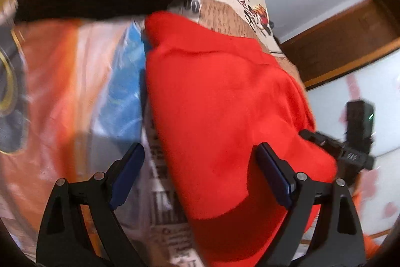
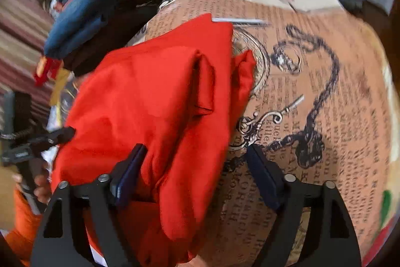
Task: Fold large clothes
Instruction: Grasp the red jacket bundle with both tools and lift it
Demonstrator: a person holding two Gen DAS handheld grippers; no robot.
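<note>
From left to right, I have my left gripper (image 1: 200,177) with jaws wide apart over the folded red garment (image 1: 225,104) lying on the printed cloth (image 2: 312,104), my right gripper (image 2: 197,177) also apart, holding nothing, so I judge this fold complete and next I must grasp an edge.

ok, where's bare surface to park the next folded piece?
Free: the printed cloth right of the red garment, out to its far edge. Crowded: the dark clothes pile on the garment's far-left side, and the left gripper at its left edge.
</note>
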